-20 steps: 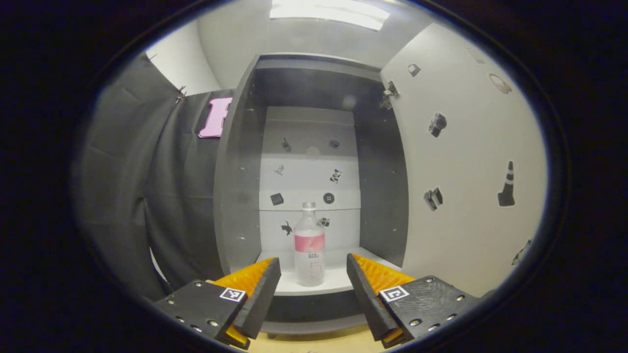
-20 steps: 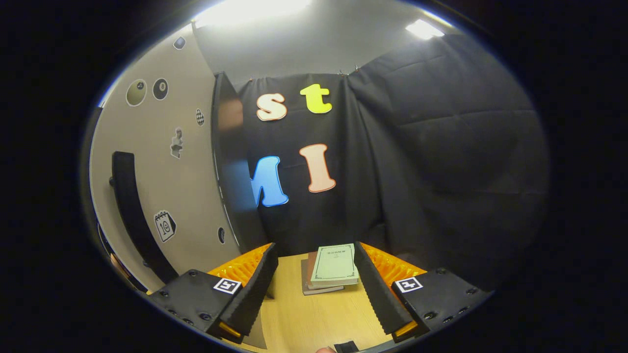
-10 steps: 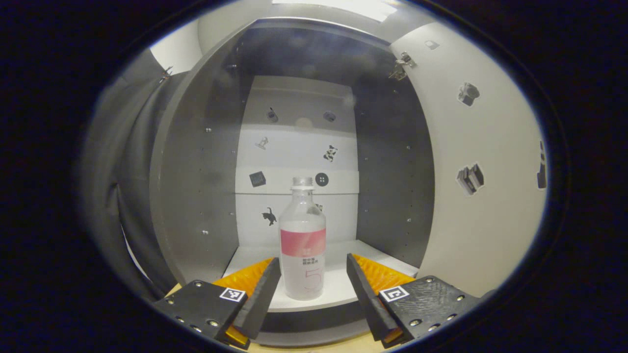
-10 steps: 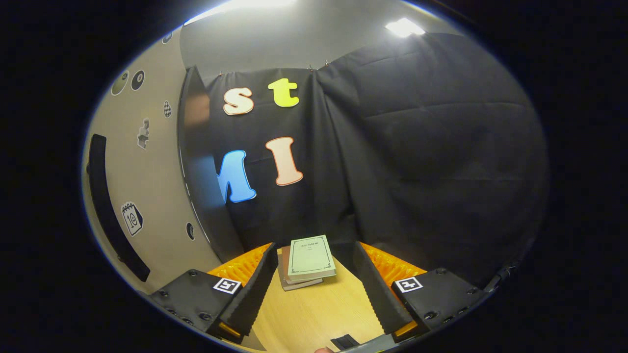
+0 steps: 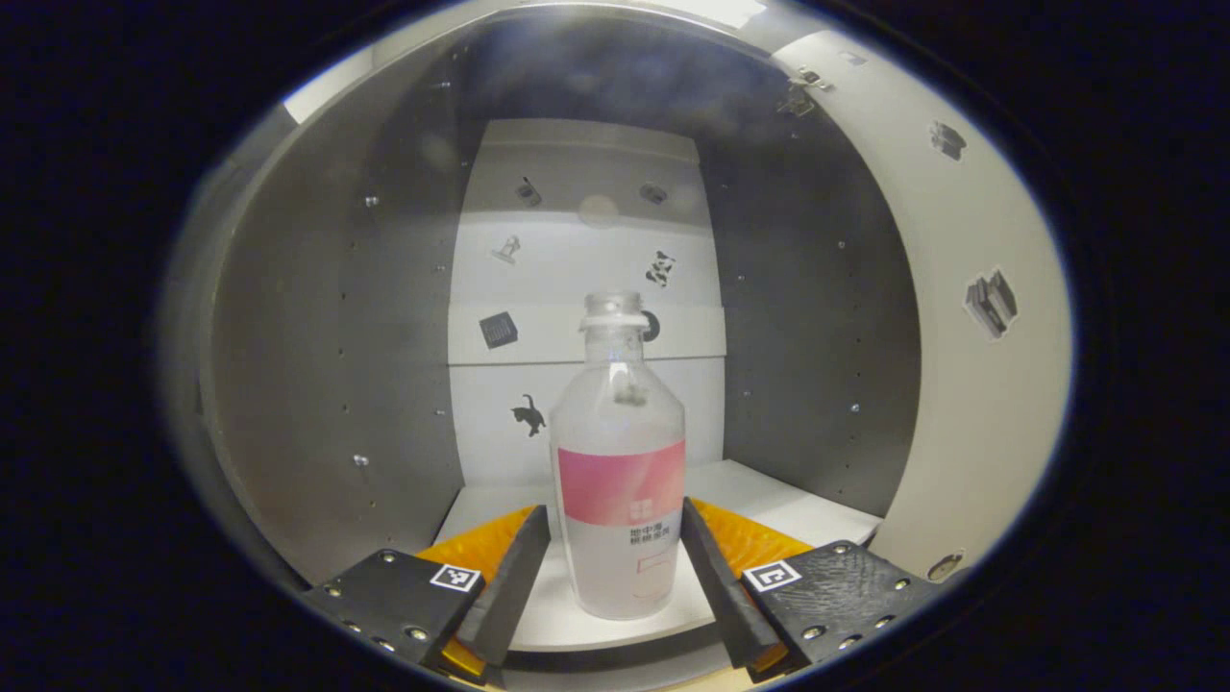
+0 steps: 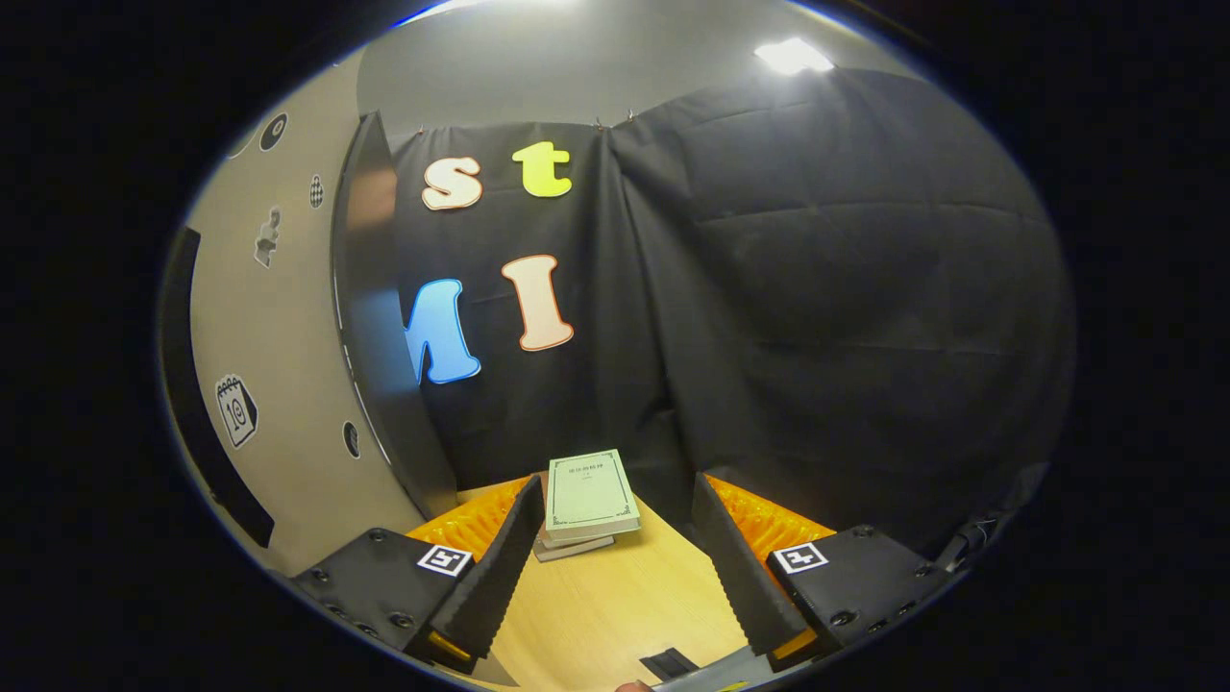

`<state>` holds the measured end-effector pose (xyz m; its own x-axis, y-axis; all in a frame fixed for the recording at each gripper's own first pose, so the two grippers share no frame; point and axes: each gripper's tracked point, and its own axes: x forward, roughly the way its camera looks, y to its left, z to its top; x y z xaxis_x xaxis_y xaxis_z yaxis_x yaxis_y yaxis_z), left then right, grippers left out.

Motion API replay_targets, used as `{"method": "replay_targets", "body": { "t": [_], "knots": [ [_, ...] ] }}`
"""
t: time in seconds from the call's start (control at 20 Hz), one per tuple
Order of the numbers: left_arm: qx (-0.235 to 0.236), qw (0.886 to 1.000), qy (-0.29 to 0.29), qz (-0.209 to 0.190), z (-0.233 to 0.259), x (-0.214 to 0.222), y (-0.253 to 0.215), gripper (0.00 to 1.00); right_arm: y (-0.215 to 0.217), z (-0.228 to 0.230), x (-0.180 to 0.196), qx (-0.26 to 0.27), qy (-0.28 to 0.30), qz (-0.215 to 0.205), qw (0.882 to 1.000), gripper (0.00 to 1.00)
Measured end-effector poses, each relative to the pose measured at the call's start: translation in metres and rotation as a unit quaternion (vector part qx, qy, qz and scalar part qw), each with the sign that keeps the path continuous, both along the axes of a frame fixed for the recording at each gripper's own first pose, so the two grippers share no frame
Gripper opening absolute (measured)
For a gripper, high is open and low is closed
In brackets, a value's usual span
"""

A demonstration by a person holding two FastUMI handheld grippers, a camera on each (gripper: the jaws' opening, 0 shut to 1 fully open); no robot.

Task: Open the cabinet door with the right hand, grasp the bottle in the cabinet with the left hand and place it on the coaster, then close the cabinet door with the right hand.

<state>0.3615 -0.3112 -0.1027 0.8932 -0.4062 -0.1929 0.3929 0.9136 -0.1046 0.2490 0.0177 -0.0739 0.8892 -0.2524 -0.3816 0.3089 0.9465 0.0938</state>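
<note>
Both pairs of jaws stand apart: the left gripper [image 5: 615, 567] has its fingers spread to either side of the bottle [image 5: 620, 481], the right-hand finger at or just beside its wall and the left one with a slim gap, so nothing is clamped; the right gripper [image 6: 620, 562] is spread over bare desk, holding nothing.

Largest in the left gripper view is the cabinet [image 5: 317, 384], grey-sided, pale at the back, with its door [image 5: 971, 384] swung wide on the right. The bottle stands upright near the front edge of the cabinet's white shelf [image 5: 769, 490], clear with a pink label band, cap on top, already between the open fingers.

The step in hand looks like the grasp. To do it well, I judge the gripper should go a little deeper so the pads meet the body at or below the label, stay level, then close evenly; a one-sided touch could tip or slide so light a bottle toward the shelf's front edge.

In the right gripper view the door's outer face [image 6: 279, 384] and dark handle [image 6: 202, 413] lie left. Black cloth walls the booth. On the wooden desk [image 6: 615, 615], near its far edge, a small stack of books [image 6: 586, 500] rests.
</note>
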Motion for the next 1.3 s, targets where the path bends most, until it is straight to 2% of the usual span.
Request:
{"method": "replay_targets", "body": {
  "t": [0.15,0.25,0.35,0.5,0.55,0.85,1.3],
  "knots": [
    [-0.009,1.000,0.014,-0.001,-0.008,-0.001,0.000,0.84,-0.003,0.002,0.001,-0.001,0.002,0.003,1.000,0.98],
    [-0.013,1.000,0.013,0.008,-0.003,-0.004,0.007,0.72,-0.004,0.002,0.001,-0.001,0.003,0.008,1.000,0.98],
    [-0.017,1.000,0.011,0.019,0.001,-0.010,0.015,0.72,-0.005,0.002,0.002,-0.002,0.005,0.016,1.000,0.98],
    [-0.022,0.999,0.002,0.036,0.014,-0.023,0.030,0.72,-0.006,0.005,0.003,0.001,0.004,0.030,1.000,0.98],
    [-0.023,0.999,-0.003,0.039,0.019,-0.029,0.035,0.75,-0.005,0.004,0.006,0.004,0.002,0.035,0.999,0.98],
    [-0.017,0.997,-0.028,0.073,0.039,-0.069,0.074,0.72,0.006,0.003,0.017,0.011,0.002,0.083,0.996,0.98],
    [-0.019,0.989,-0.039,0.144,0.034,-0.139,0.128,0.74,0.020,-0.005,0.026,0.024,0.009,0.153,0.988,0.98]
  ]
}}
